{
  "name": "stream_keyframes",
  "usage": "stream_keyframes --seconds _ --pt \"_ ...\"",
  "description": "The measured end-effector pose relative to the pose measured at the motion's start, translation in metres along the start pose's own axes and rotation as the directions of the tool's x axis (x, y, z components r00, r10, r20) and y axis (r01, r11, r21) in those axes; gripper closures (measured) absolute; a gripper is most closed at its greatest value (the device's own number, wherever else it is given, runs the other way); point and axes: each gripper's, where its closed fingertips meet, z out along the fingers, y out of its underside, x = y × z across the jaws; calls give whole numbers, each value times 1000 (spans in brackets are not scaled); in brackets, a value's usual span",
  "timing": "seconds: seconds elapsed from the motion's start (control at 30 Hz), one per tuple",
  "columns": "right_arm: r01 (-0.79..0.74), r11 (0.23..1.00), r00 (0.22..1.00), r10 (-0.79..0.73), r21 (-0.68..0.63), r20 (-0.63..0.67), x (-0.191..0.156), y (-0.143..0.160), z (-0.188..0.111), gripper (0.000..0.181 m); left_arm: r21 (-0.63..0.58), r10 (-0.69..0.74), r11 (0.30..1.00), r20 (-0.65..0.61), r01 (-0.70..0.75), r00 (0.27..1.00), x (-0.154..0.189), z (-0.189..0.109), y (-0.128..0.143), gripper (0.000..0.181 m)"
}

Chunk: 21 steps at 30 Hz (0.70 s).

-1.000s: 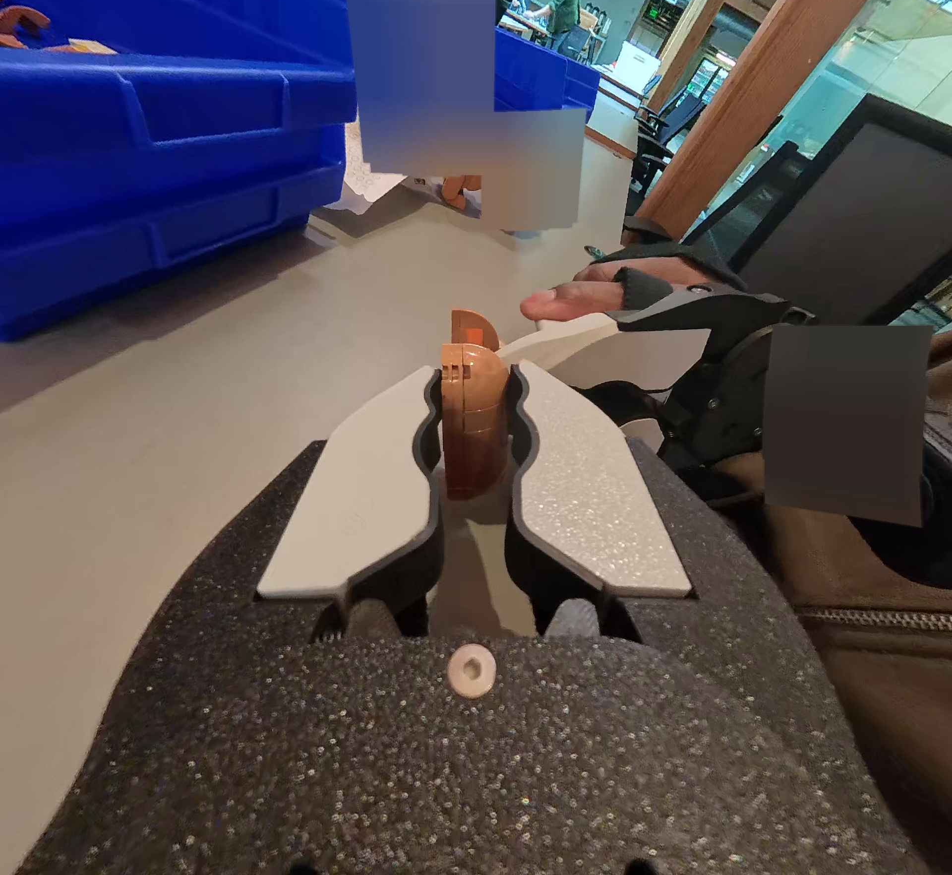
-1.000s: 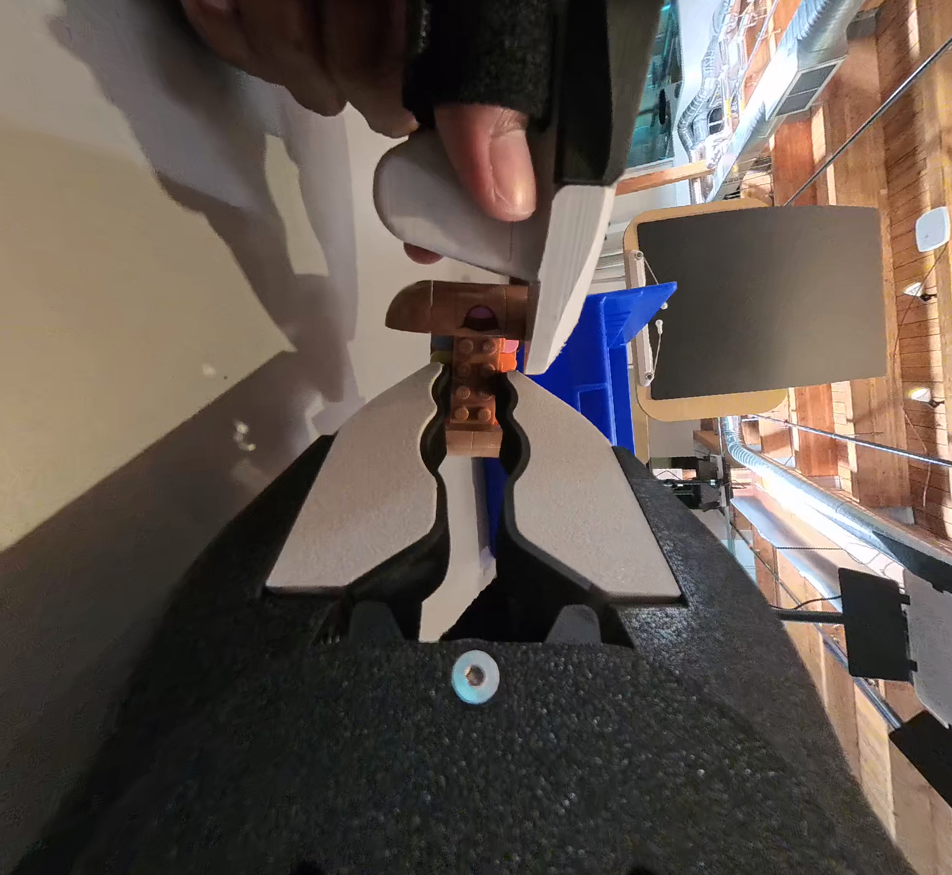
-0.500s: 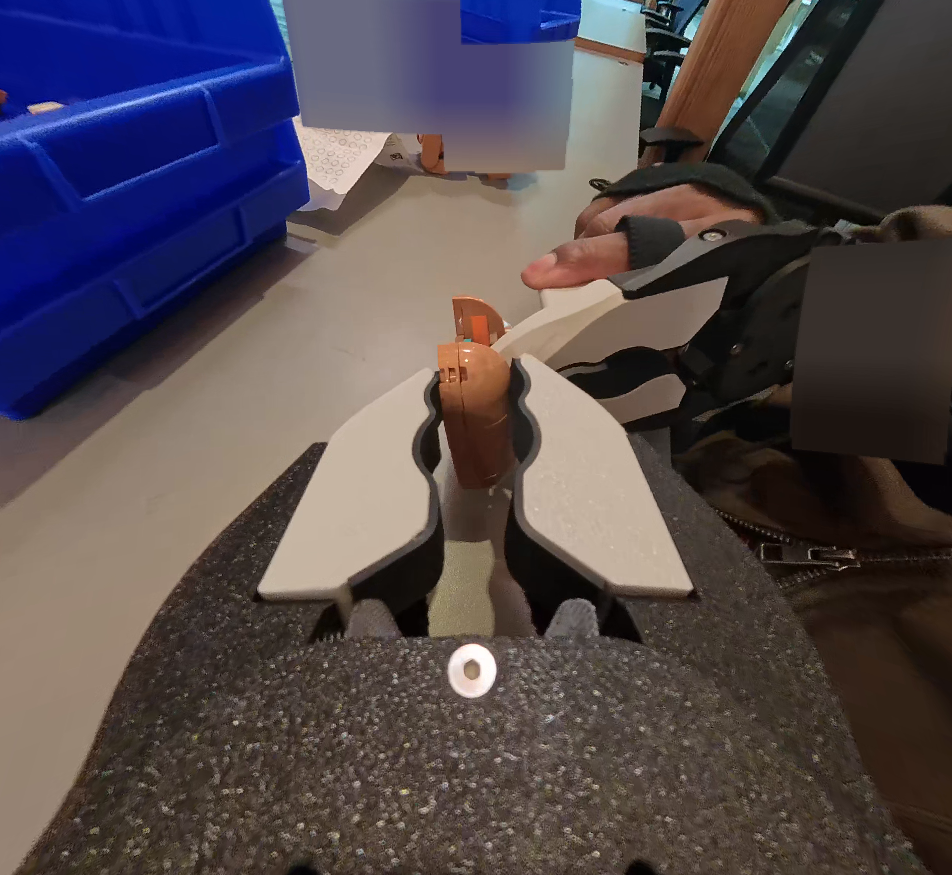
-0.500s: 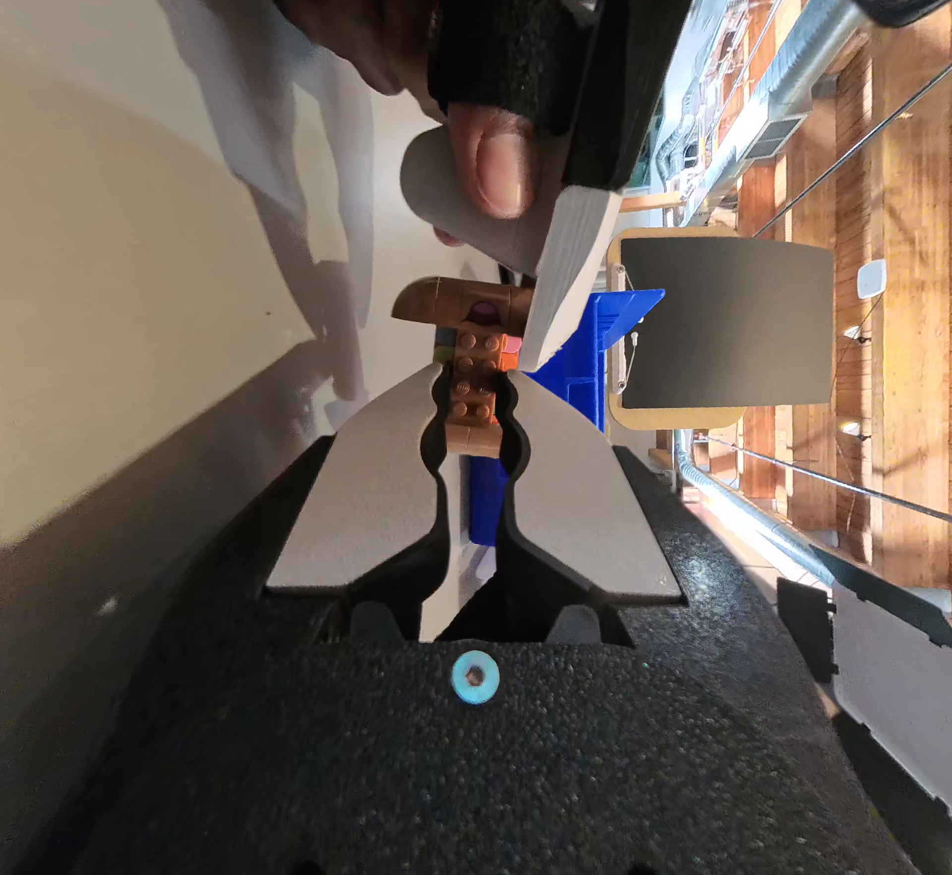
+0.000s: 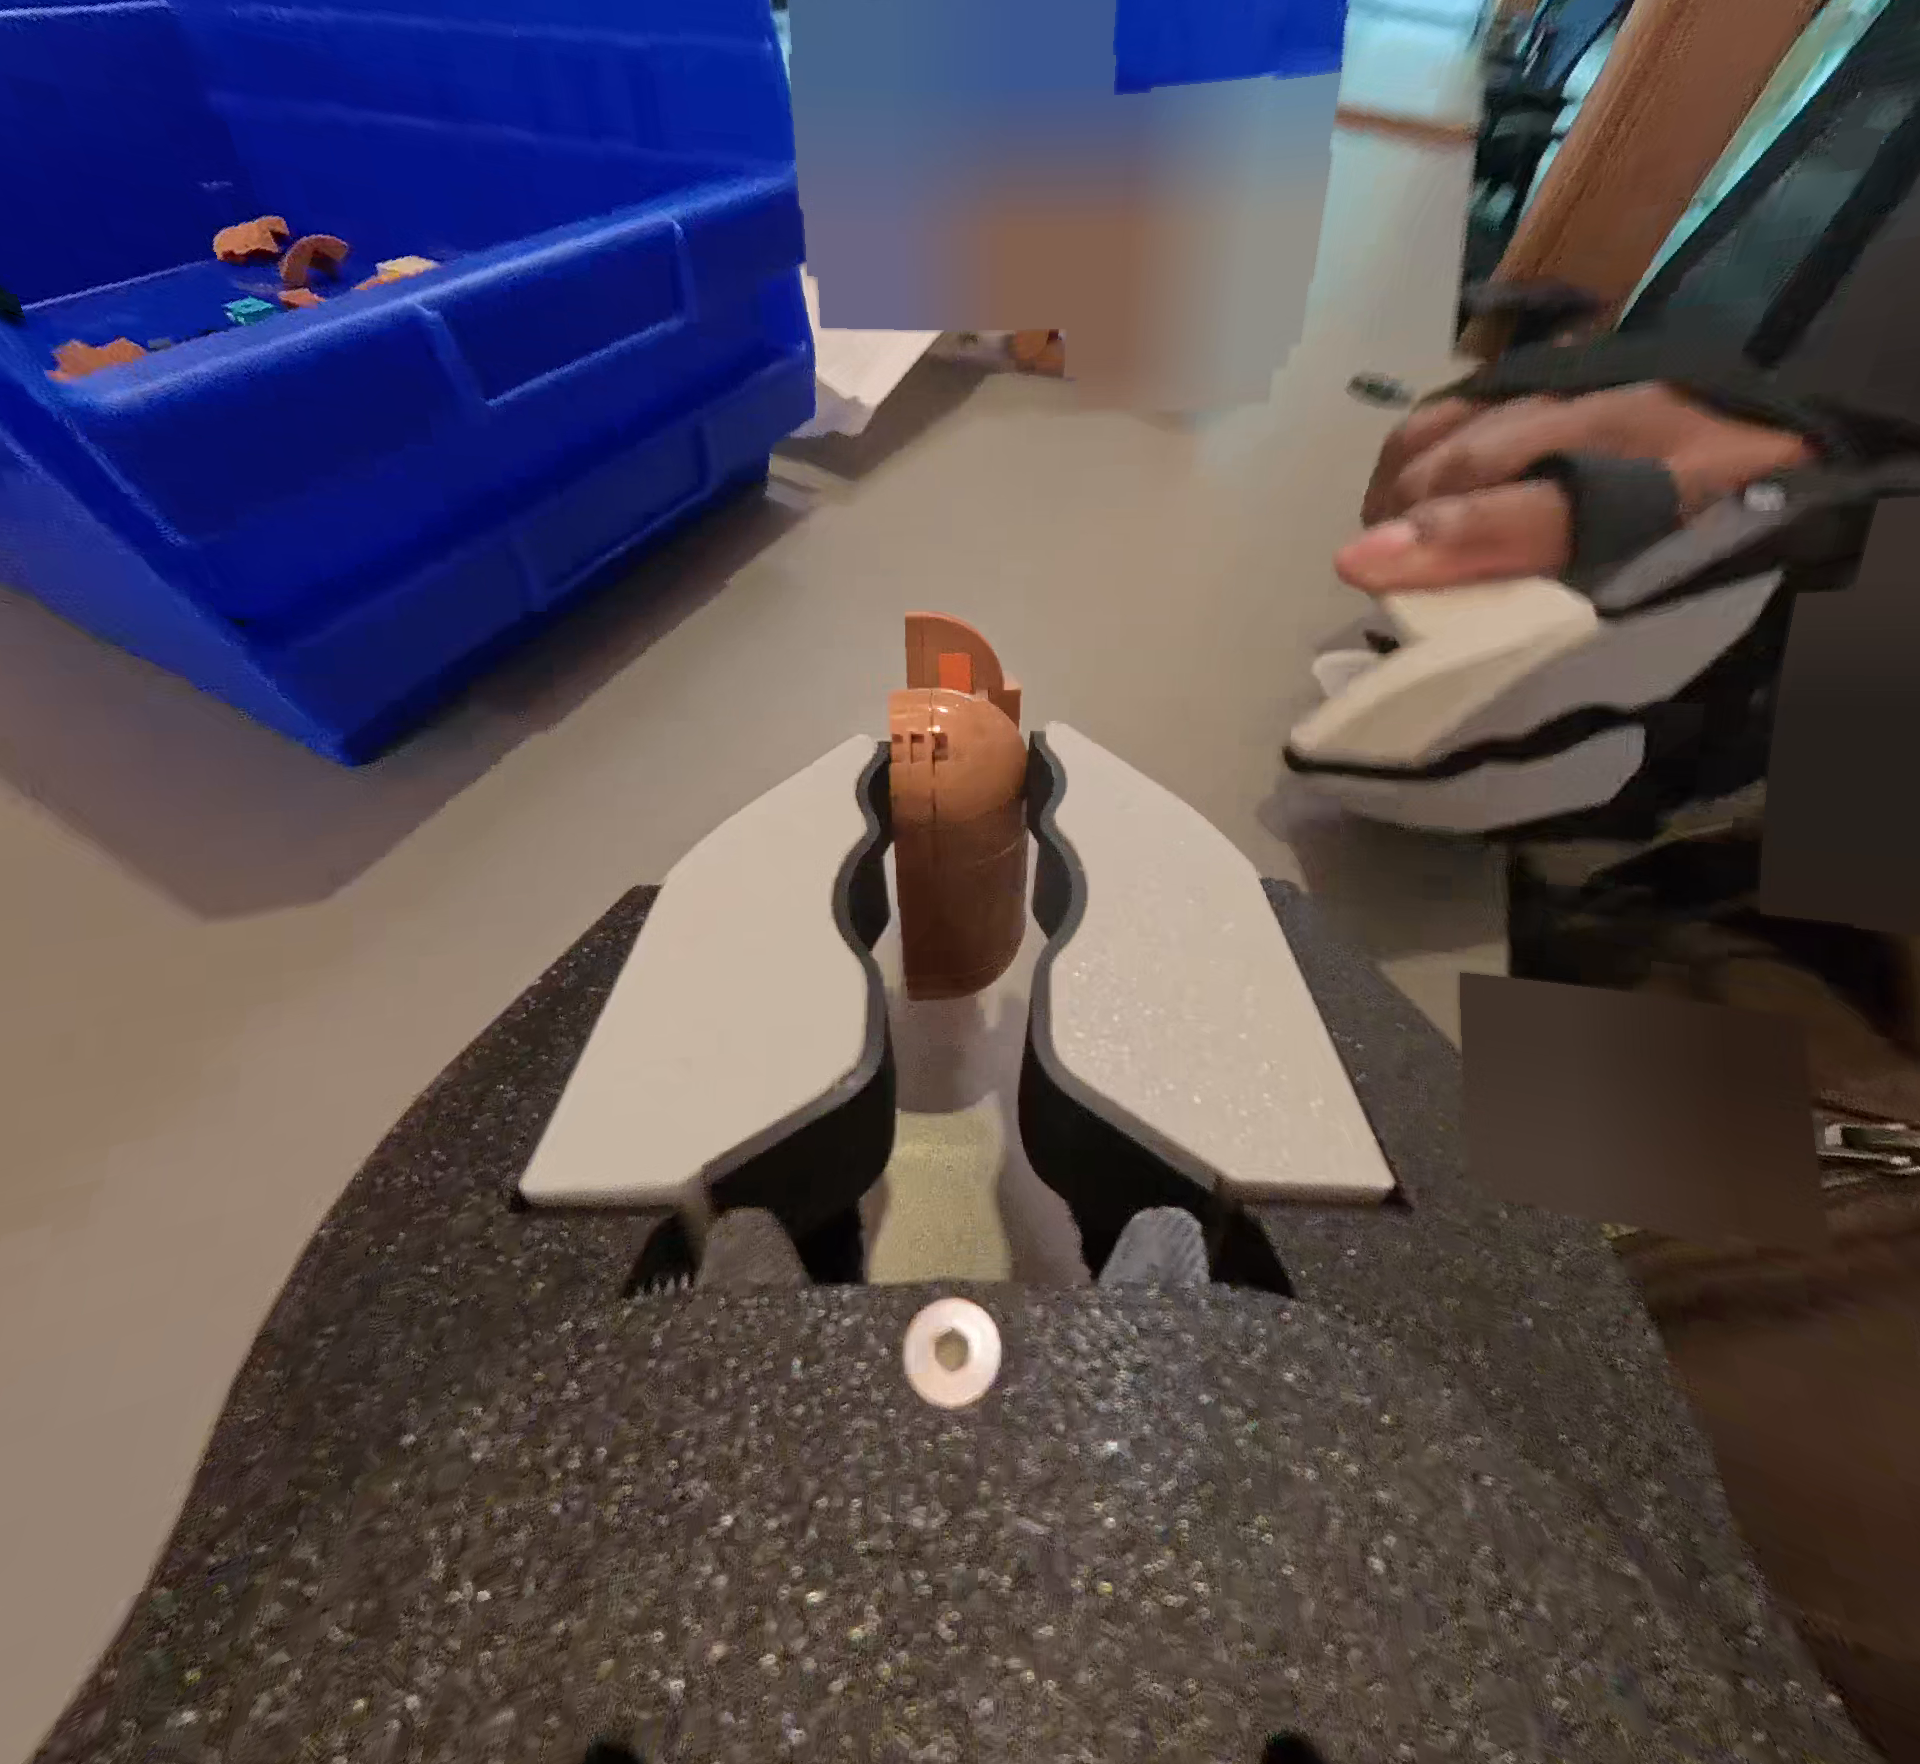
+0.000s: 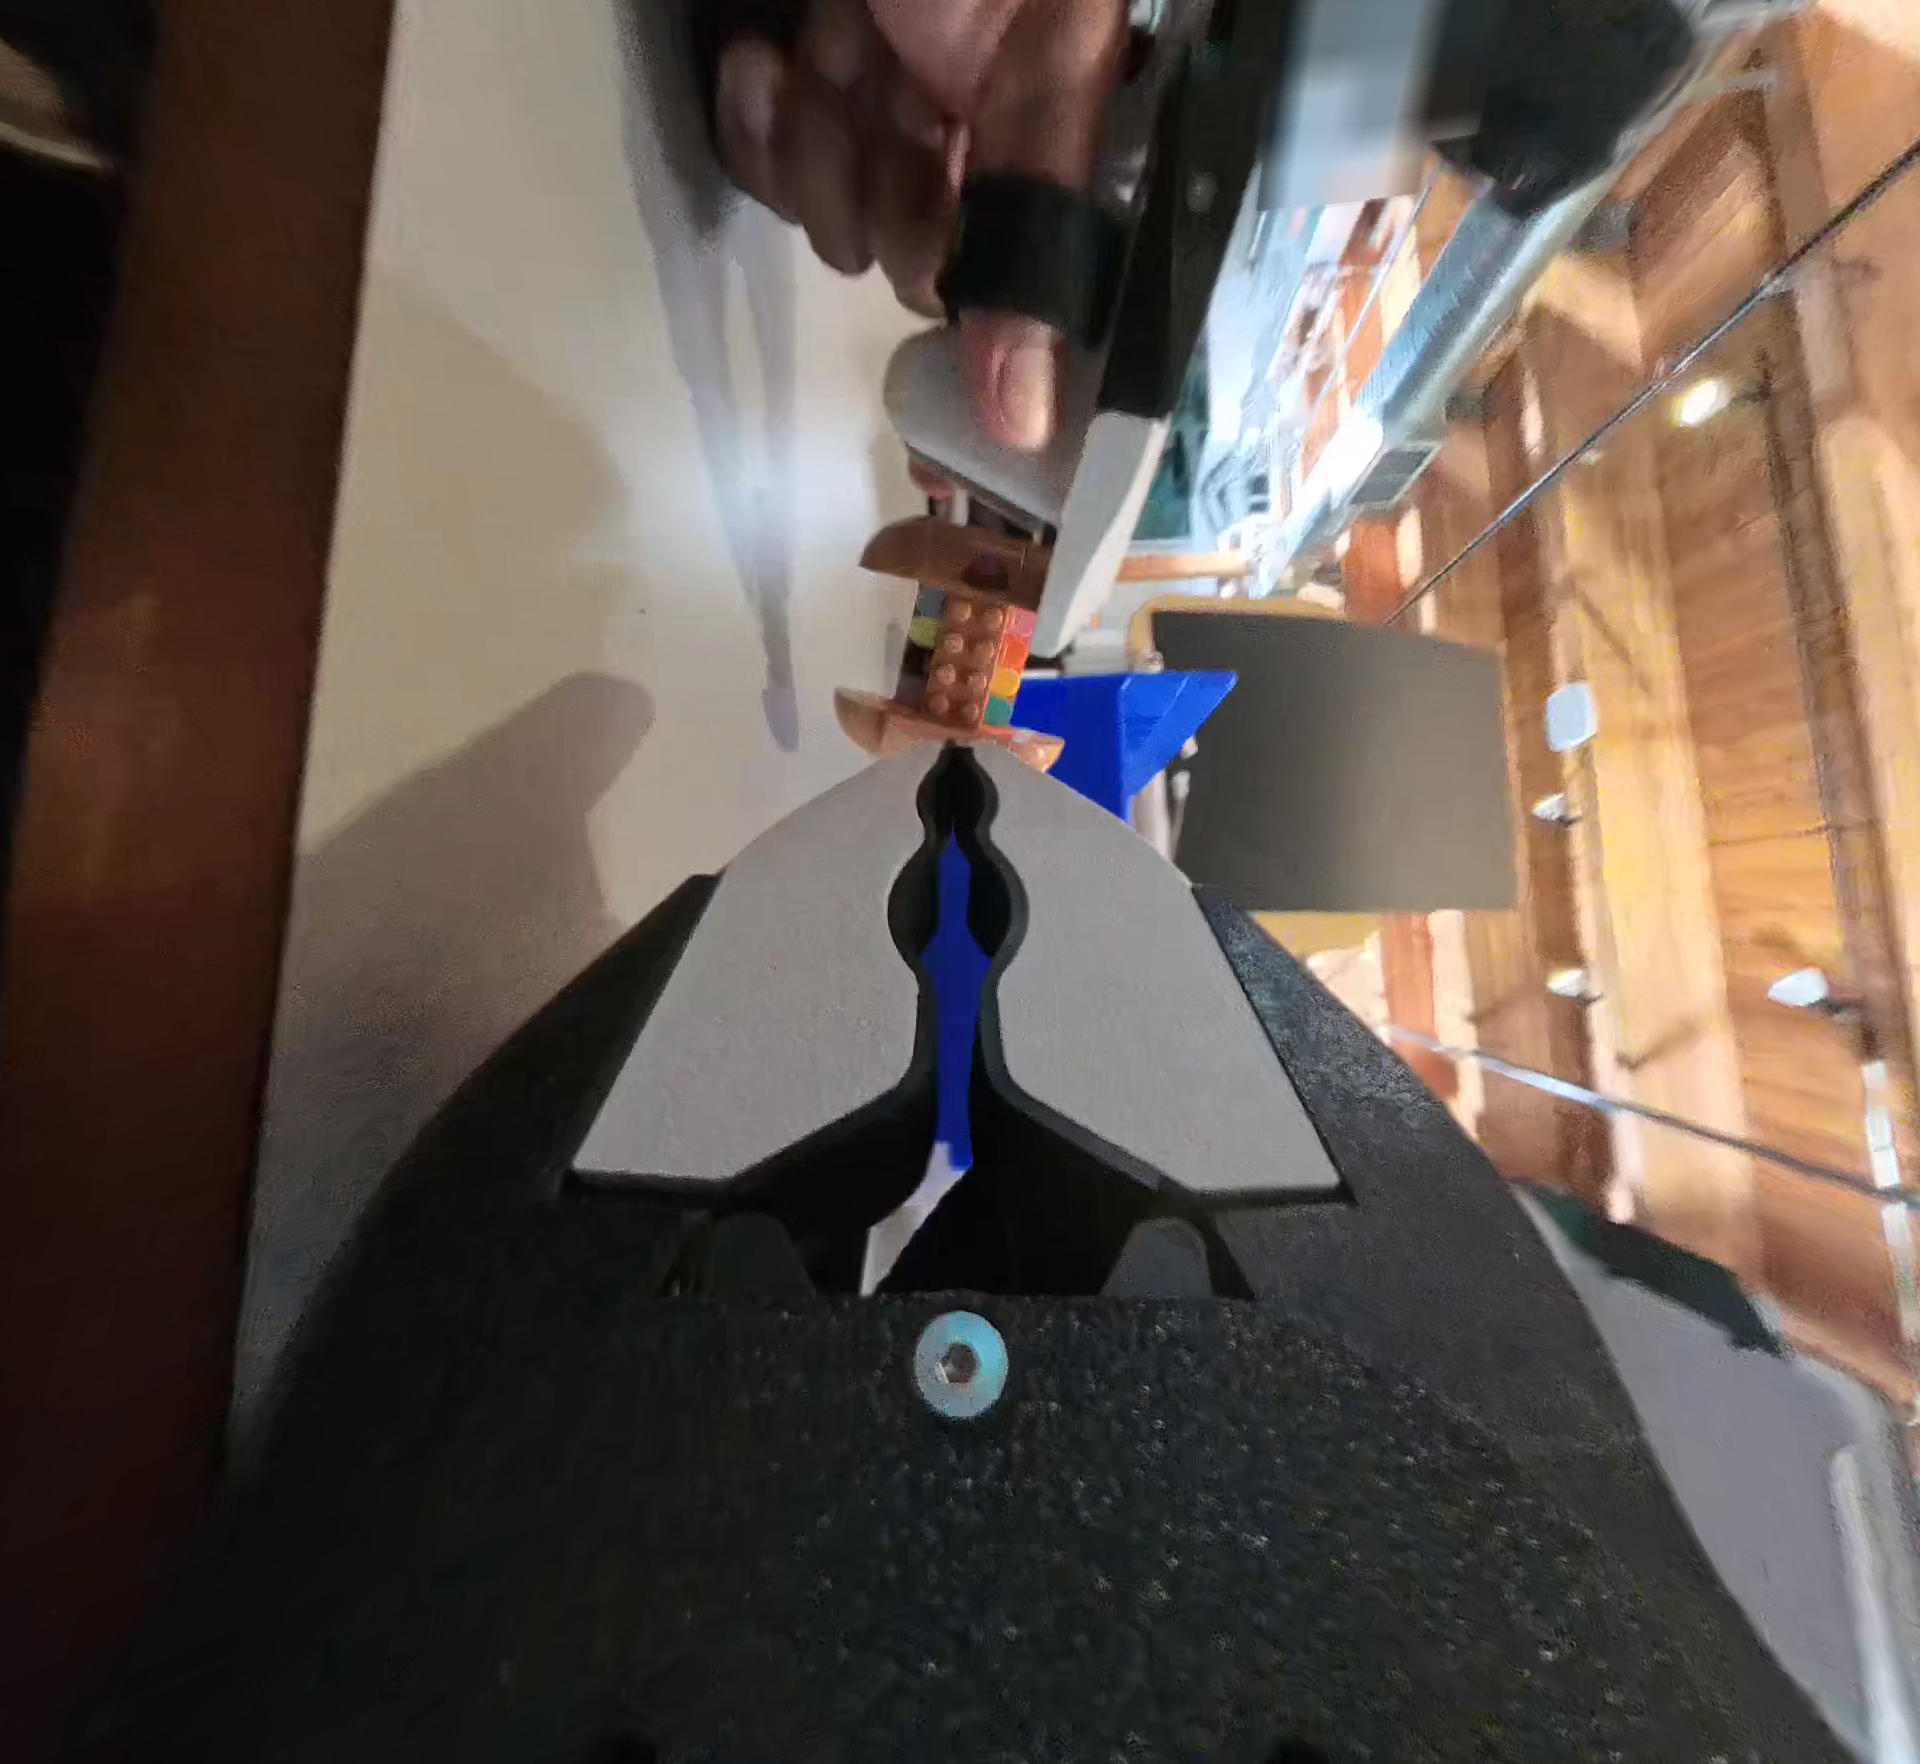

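Observation:
My left gripper is shut on a brown rounded brick assembly and holds it above the grey table. In the right wrist view the assembly shows coloured layers between two brown rounded ends, and the left gripper grips its far end. My right gripper is shut and empty, its tips just short of the assembly's near end. In the left wrist view the right gripper is off to the right, well apart from the assembly, with a person's hand on it.
A large blue bin stands at the left on the table and holds several loose brown pieces. Another blue bin is farther back. A paper sheet lies behind the near bin. A dark panel stands beyond.
My right gripper has let go of the brick assembly, drawn back from it and shut empty. My left gripper still holds the assembly and has turned toward the blue bin.

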Motion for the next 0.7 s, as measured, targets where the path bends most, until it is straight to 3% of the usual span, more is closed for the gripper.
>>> stream_keyframes --seconds 0.27,0.37,0.53,0.7 --pt "-87 990 995 81 -114 -55 9 23 27 181 88 78 993 -33 -75 996 14 -4 -11 157" --pt "-234 958 972 226 -168 -65 14 30 27 174 135 95 987 -34 -90 995 19 -6 -16 157" --pt "-645 752 762 646 -140 -40 25 34 33 150 241 43 970 -14 -39 999 20 -12 -29 157" --pt "-776 611 617 787 -156 12 19 31 44 133 324 -30 945 -33 39 999 21 -15 -39 157"
